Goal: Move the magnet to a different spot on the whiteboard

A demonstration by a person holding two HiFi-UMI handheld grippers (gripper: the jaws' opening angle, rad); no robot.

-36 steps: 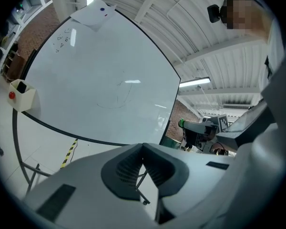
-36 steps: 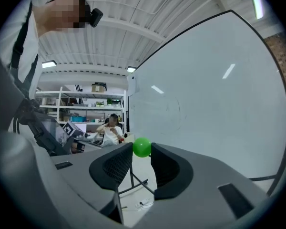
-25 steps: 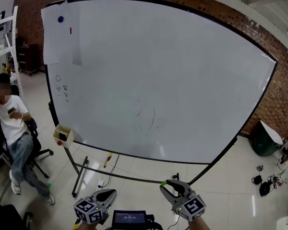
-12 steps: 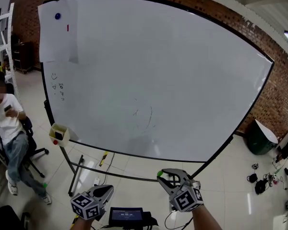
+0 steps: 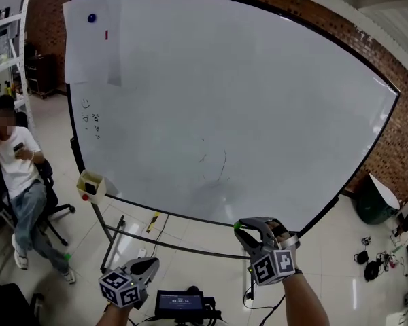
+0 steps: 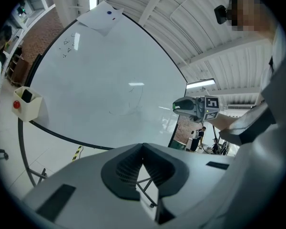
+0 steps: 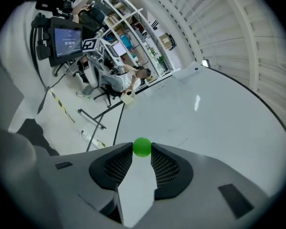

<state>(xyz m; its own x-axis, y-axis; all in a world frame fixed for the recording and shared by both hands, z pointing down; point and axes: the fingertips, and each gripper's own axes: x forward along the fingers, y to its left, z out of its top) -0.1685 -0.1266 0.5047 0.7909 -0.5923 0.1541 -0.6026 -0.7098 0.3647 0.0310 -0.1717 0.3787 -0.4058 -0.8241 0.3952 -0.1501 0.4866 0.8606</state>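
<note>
Two hand-held grippers, one magnet and one board, listed in order.

1. Large black-framed whiteboard (image 5: 272,100) on a black wheeled stand. It fills the head view from 9 to 3 o'clock, with a red brick wall (image 5: 402,131) behind. Faint pen scribbles (image 5: 216,165) sit near its middle.
2. Small round green magnet (image 7: 142,147). It is pinched at the very tips of the right gripper, in the air before the board's lower edge, at 5 o'clock in the head view and not touching the board.
3. Right gripper (image 5: 243,225), grey, with its marker cube toward the wrist. Both ribbed pads (image 7: 166,168) press on the green magnet.
4. Left gripper (image 5: 154,263), at 7 o'clock in the head view. Its own view shows the jaw tips meeting with nothing between them.
5. White paper sheets (image 5: 81,53), at 10 o'clock on the board, carrying a round blue magnet (image 5: 91,18) and a small red marker (image 5: 107,35).
6. Cream open-topped box (image 5: 90,185), at the board's 8 o'clock corner, with something red and something black inside.
7. Seated person in white shirt (image 5: 17,168), at 9 o'clock, on an office chair.
8. Small lit screen (image 5: 183,300), at 6 o'clock between the grippers.
</note>
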